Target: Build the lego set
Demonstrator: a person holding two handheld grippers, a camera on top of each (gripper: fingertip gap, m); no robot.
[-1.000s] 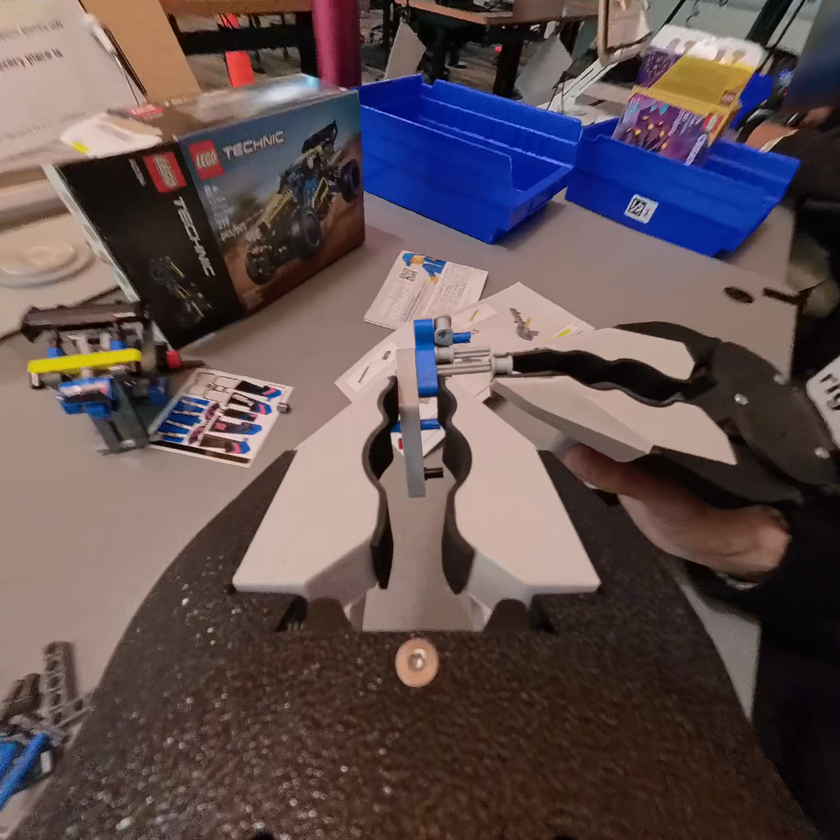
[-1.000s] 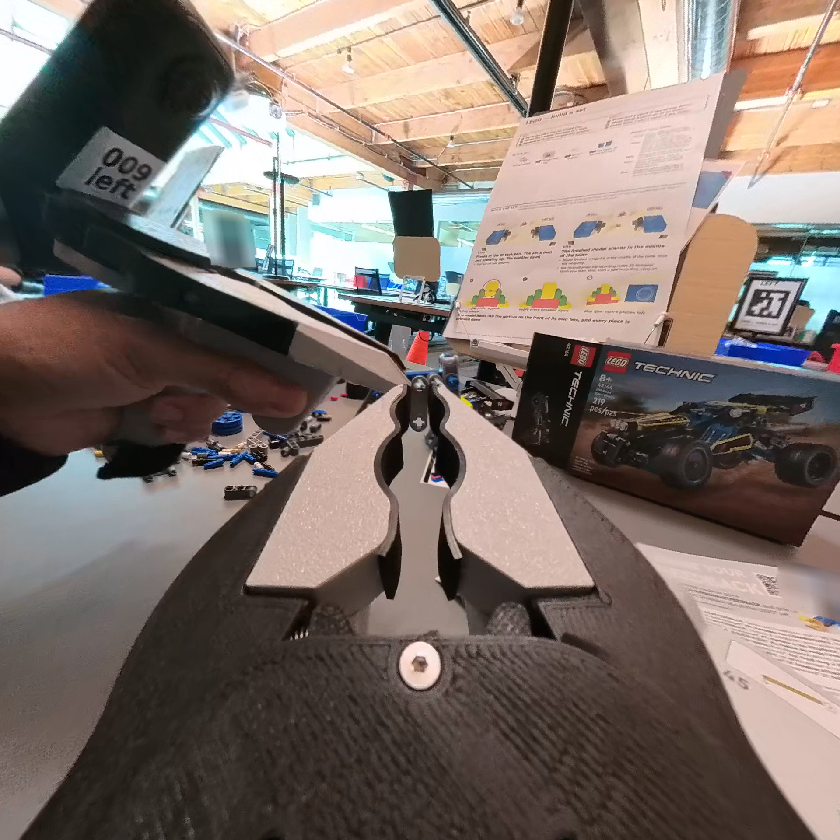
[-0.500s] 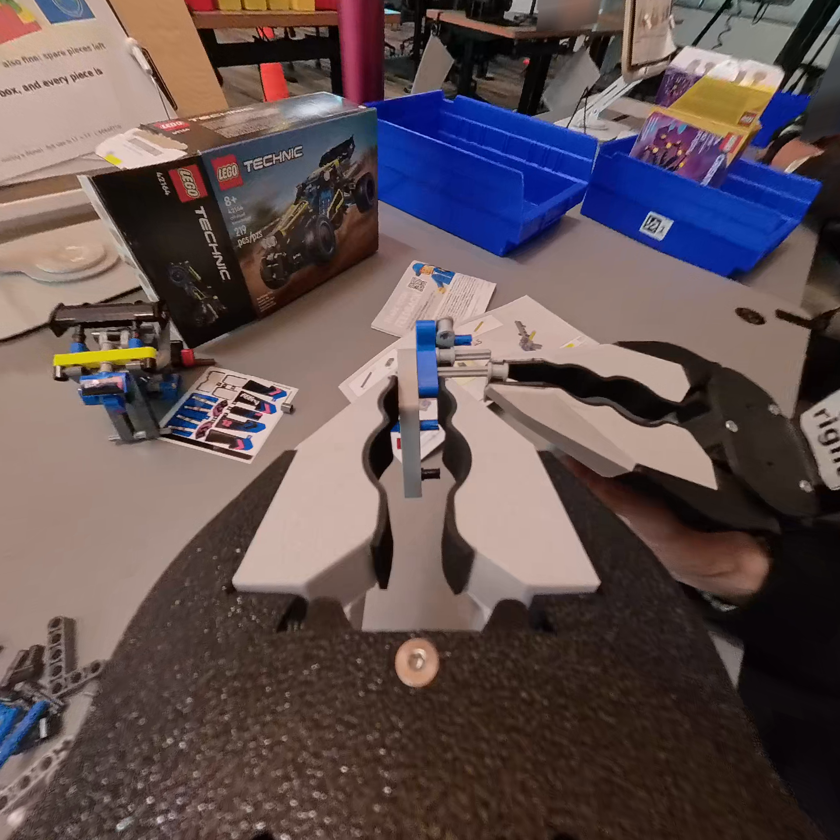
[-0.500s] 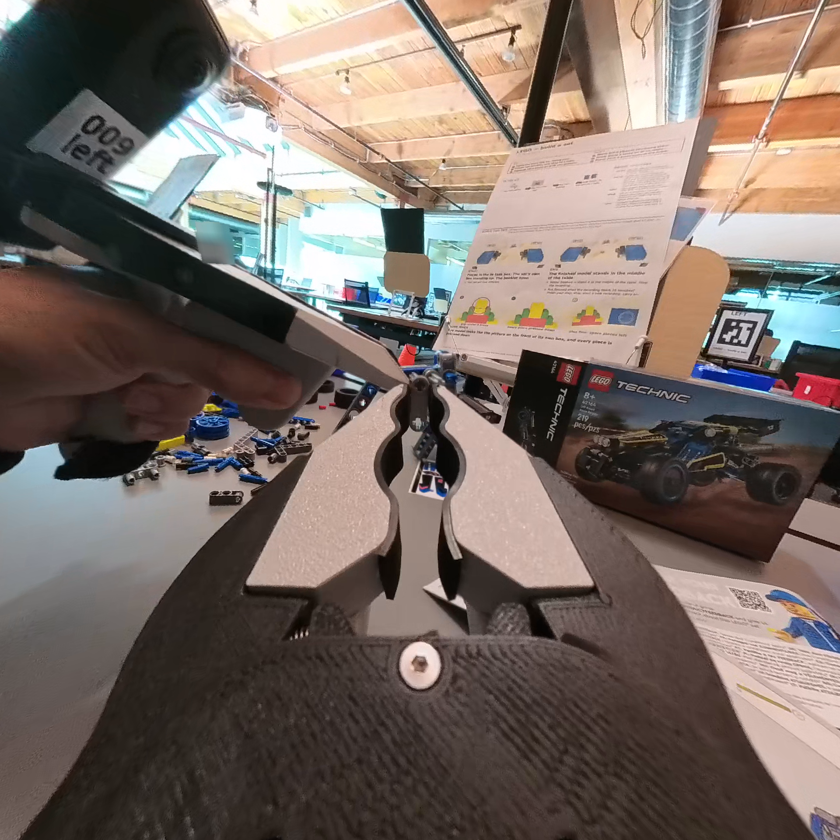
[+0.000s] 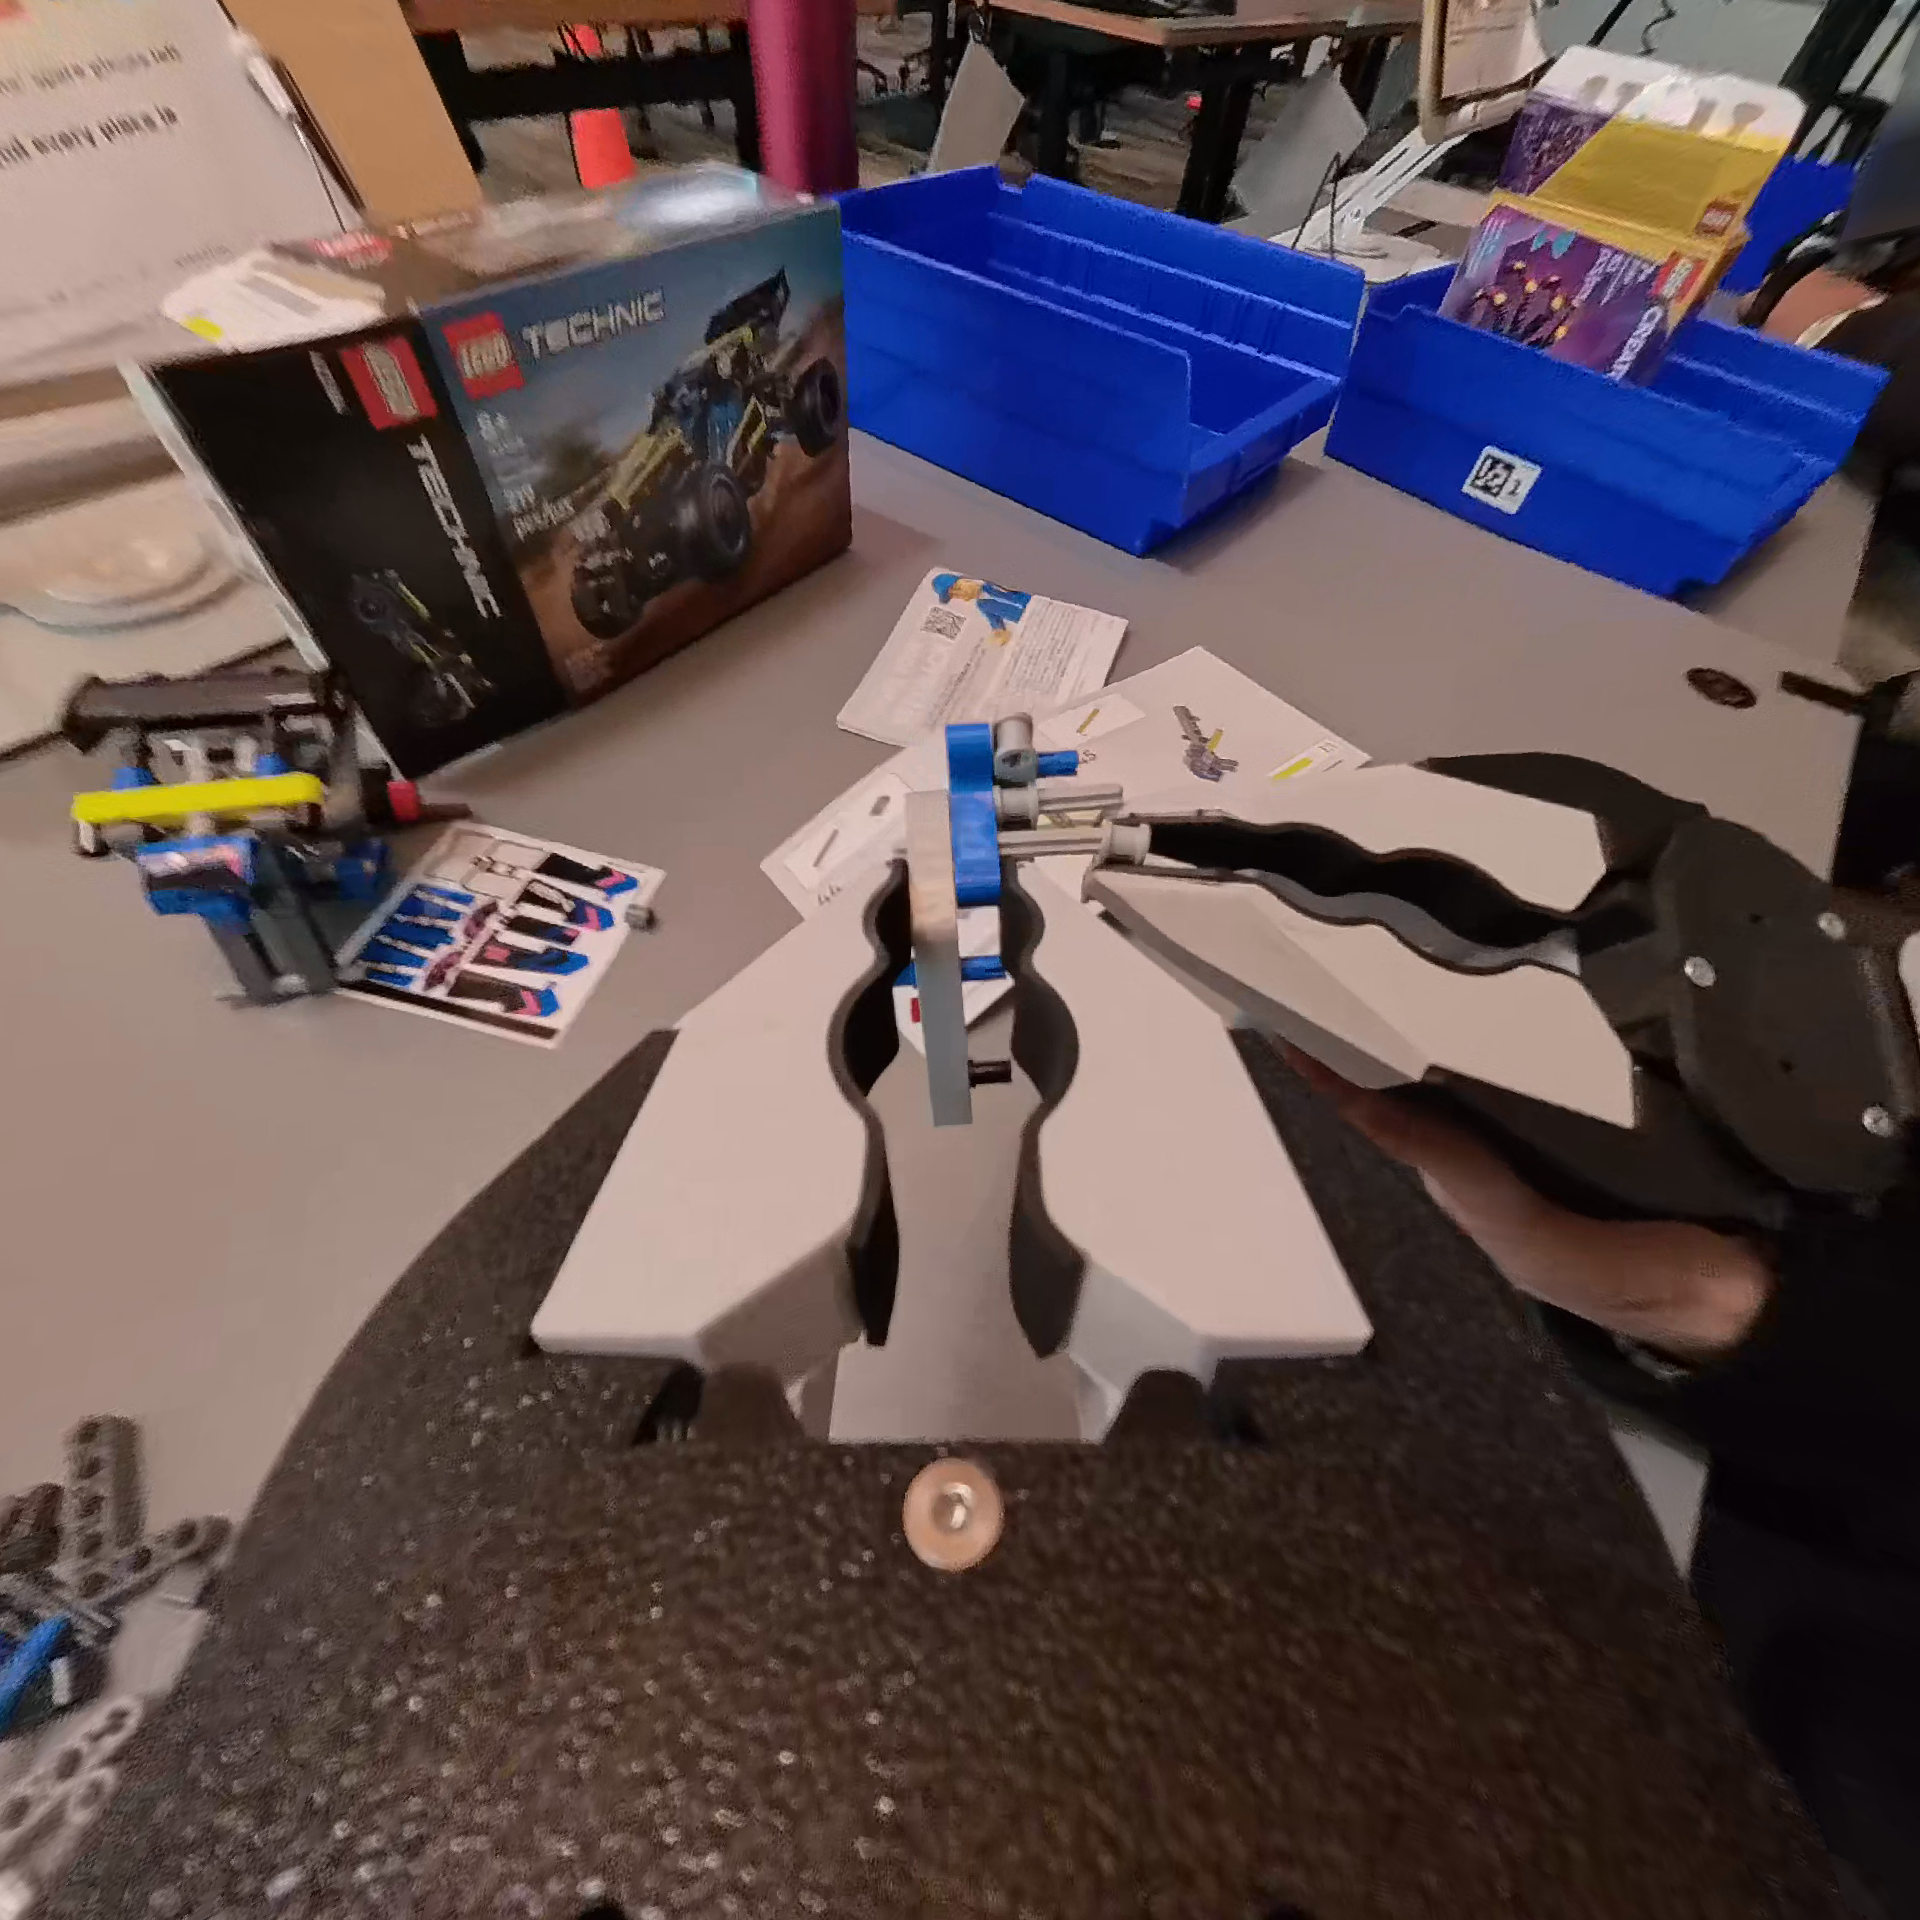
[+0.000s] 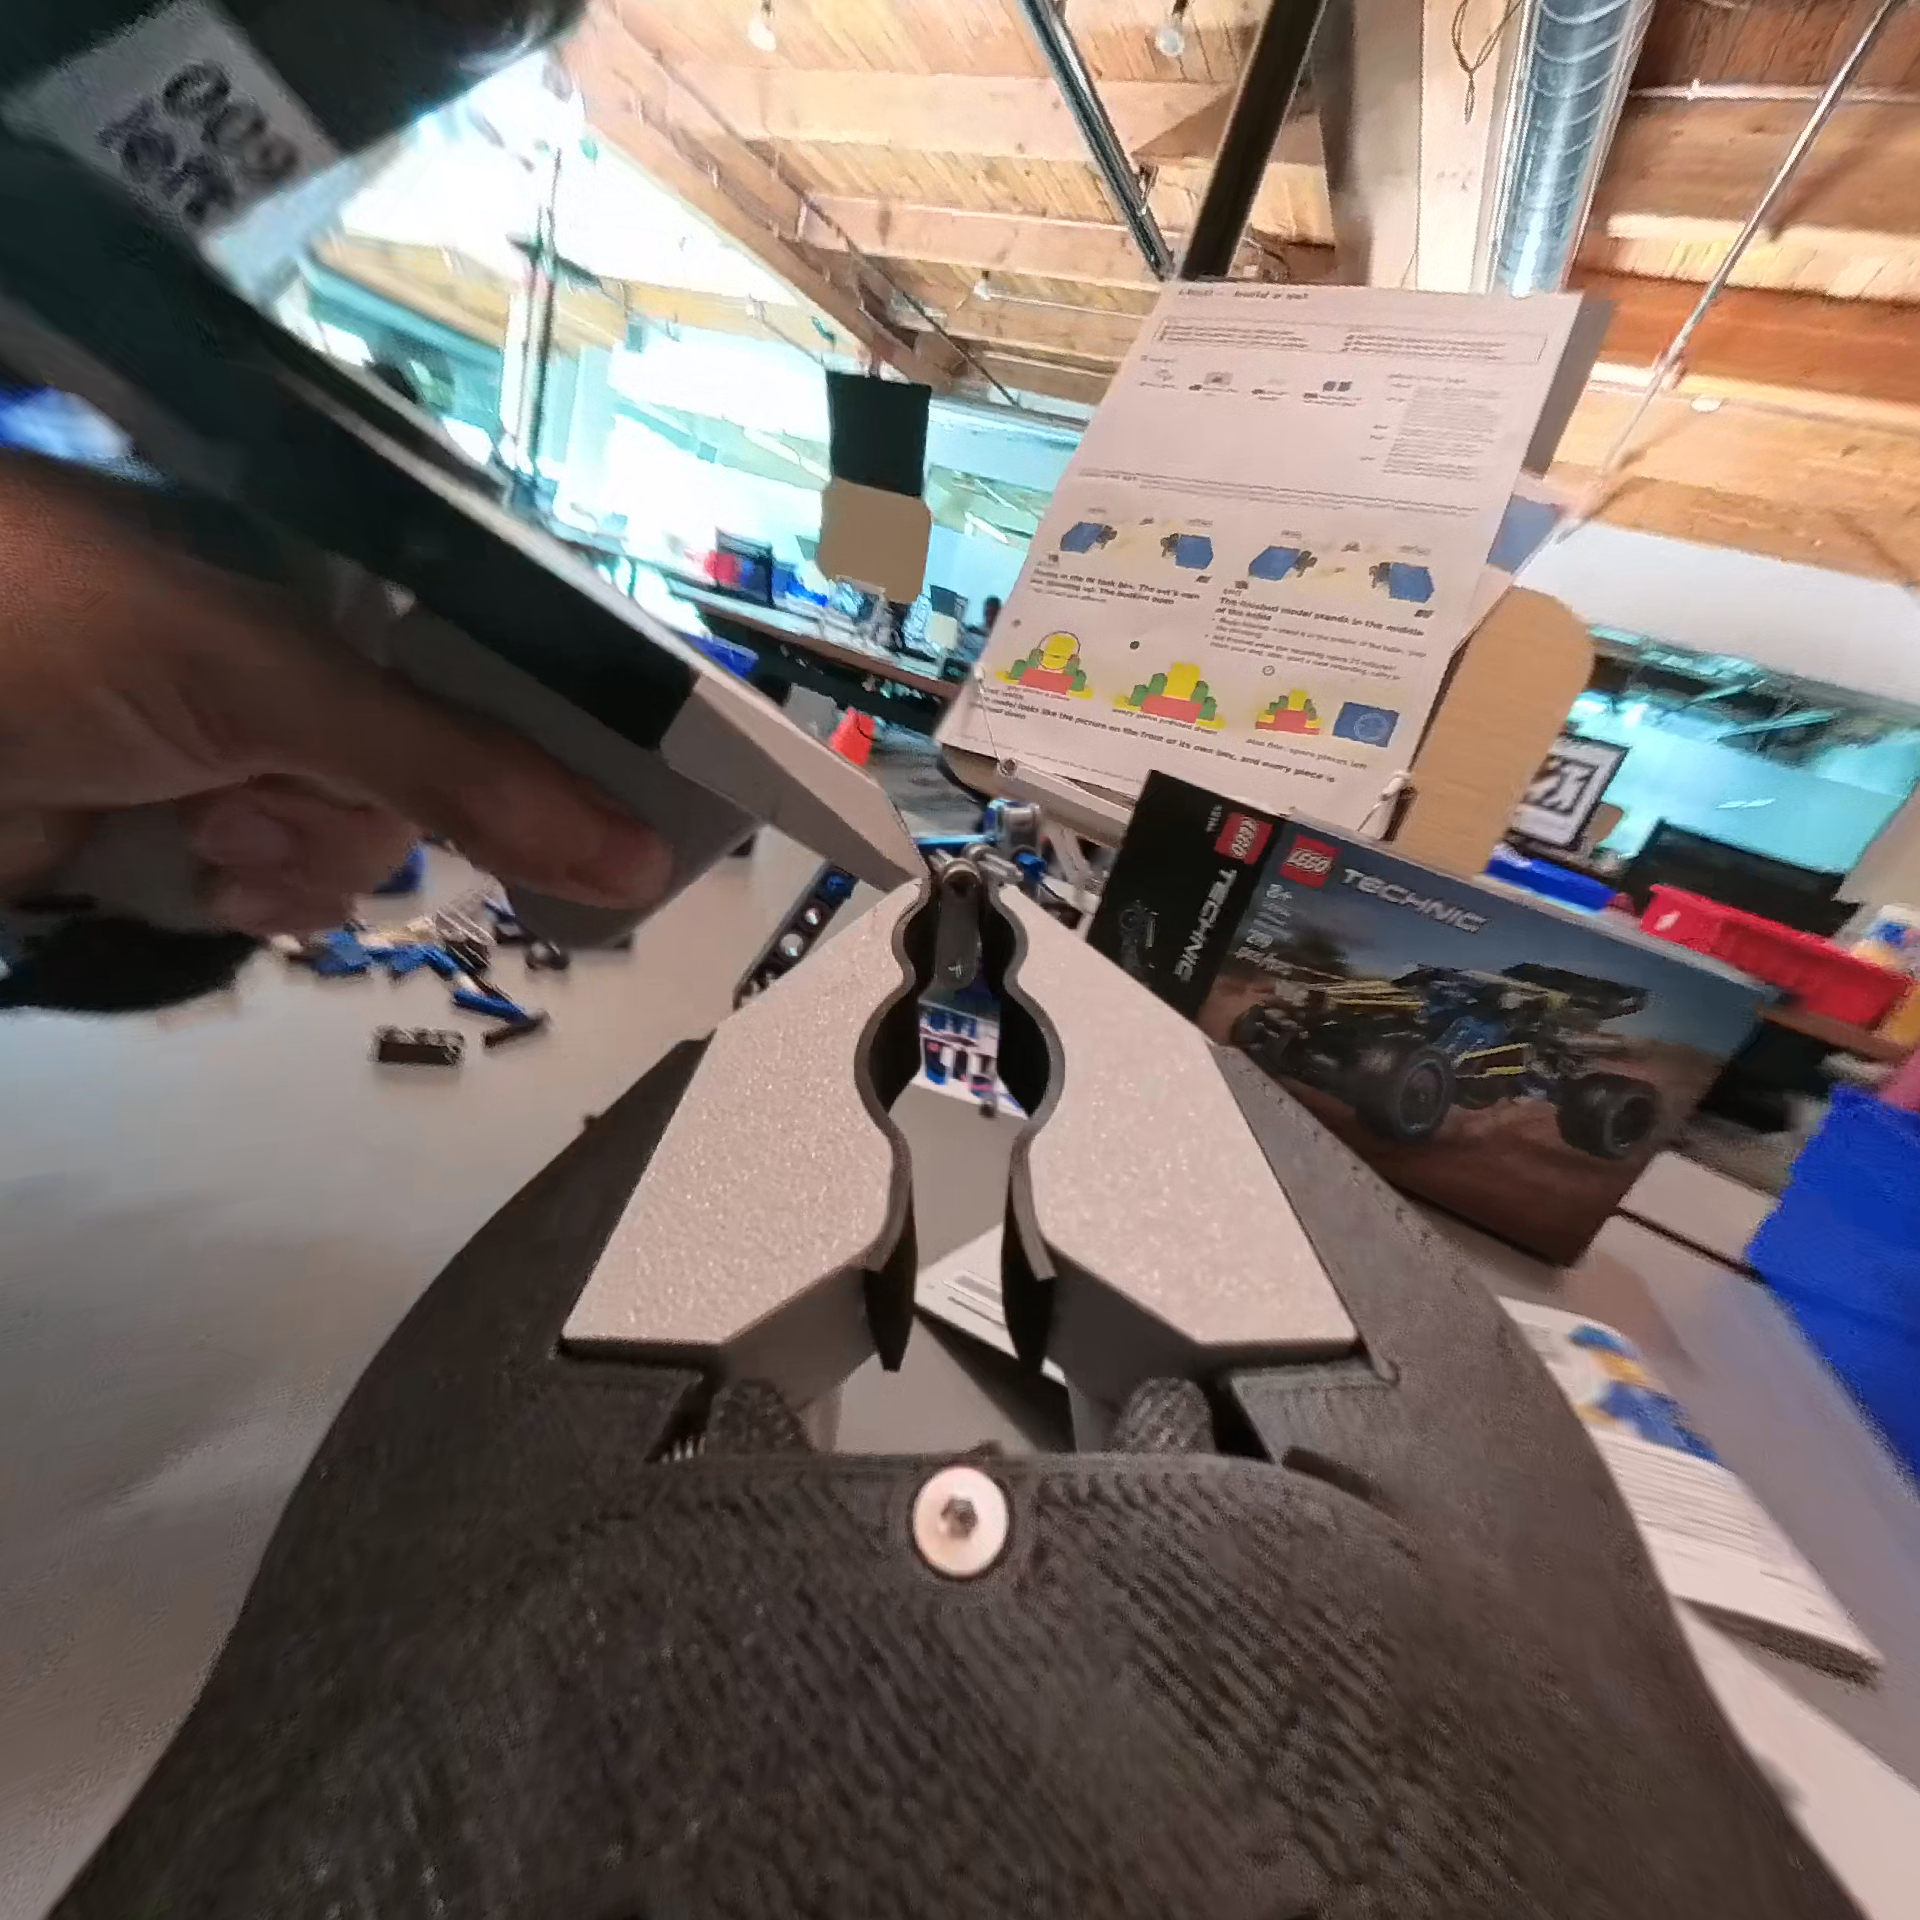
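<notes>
Grey worktop [image 5: 1351, 582], left wrist view: left gripper [image 5: 951, 883] pinches an upright grey-and-blue assembly [image 5: 961, 831]; right gripper [image 5: 1117, 847] grips its grey axle [image 5: 1060, 836] from the right. Right wrist view: right gripper [image 6: 961, 904] is clamped on the axle's end piece [image 6: 956, 935]; the set box [image 6: 1434, 997] stands far right.

Ceiling: exposed wooden beams [image 6: 1299, 156], silver duct [image 6: 1548, 135]
Light: bright daylight from far windows [image 6: 675, 395]
Surface: plain grey top [image 5: 260, 1122]
Furniture: dark-legged tables [image 5: 1143, 62] behind
Post: magenta column [image 5: 805, 83]
</notes>
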